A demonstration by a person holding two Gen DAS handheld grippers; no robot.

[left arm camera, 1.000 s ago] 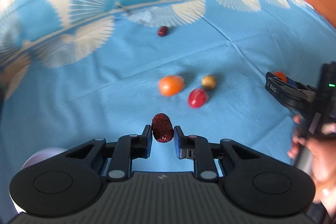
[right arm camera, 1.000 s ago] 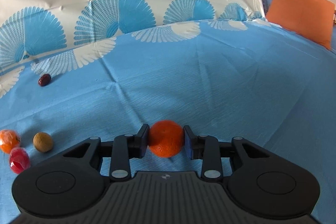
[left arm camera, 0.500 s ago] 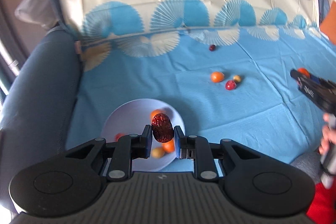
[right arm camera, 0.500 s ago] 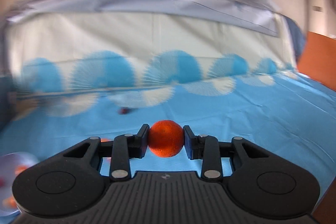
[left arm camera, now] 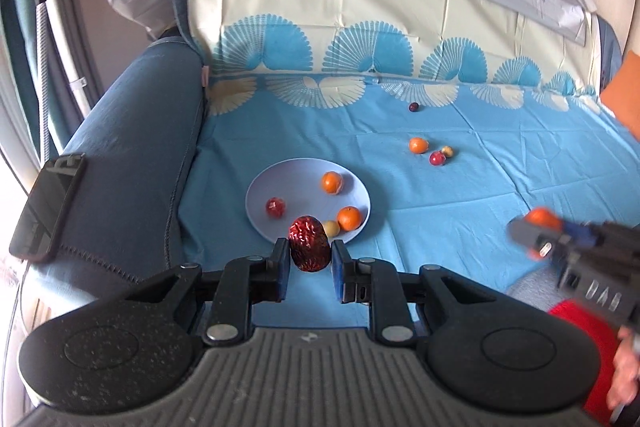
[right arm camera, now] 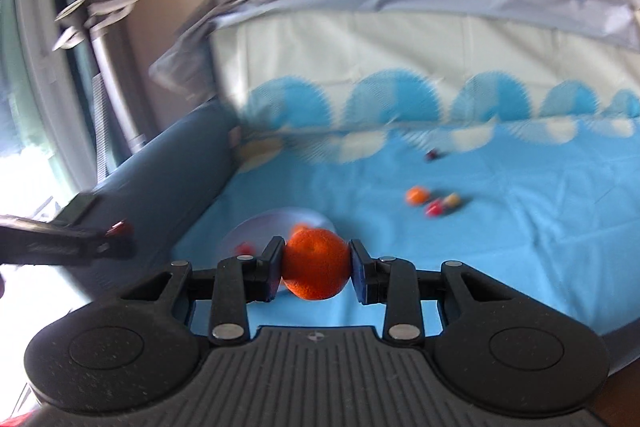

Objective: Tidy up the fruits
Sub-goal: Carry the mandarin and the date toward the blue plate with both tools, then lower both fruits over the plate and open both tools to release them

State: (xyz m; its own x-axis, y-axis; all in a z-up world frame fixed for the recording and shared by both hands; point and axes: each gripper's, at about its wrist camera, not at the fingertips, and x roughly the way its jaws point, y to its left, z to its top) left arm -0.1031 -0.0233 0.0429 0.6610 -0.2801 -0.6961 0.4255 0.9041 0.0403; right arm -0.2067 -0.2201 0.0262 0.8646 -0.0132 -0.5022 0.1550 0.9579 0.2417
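Plate [left arm camera: 260, 195]: pale lavender, round and shallow, resting on the blue cloth [left arm camera: 480, 187] at centre frame in the left wrist view. It contains two oranges [left arm camera: 332, 182] [left arm camera: 349, 218], a glossy red fruit [left arm camera: 275, 207] on its left side, and a small yellowish fruit [left arm camera: 331, 228] near its front rim, touching or just beside the nearer orange.

Red date [left arm camera: 310, 243]: dark red, wrinkled and shiny, oval, standing upright; clamped between the narrowly spaced fingers of the left gripper [left arm camera: 310, 259], in the lower centre of the frame, overlapping the front rim of the plate.

Held orange [right arm camera: 315, 264]: round, dimpled skin, pinched between the pads of the right gripper [right arm camera: 316, 269], whose fingers are spread to the fruit's width; the plate [right arm camera: 280, 219] lies blurred behind it.

Loose fruit on the cloth, right of centre in the left wrist view: an orange [left arm camera: 418, 145], a red fruit [left arm camera: 437, 158] and a tan fruit [left arm camera: 447, 151] clustered together; a small dark fruit [left arm camera: 413, 107] lies farther back.

Surroundings: a dark phone [left arm camera: 48, 203] lies on the blue sofa arm [left arm camera: 132, 155] at the left edge.
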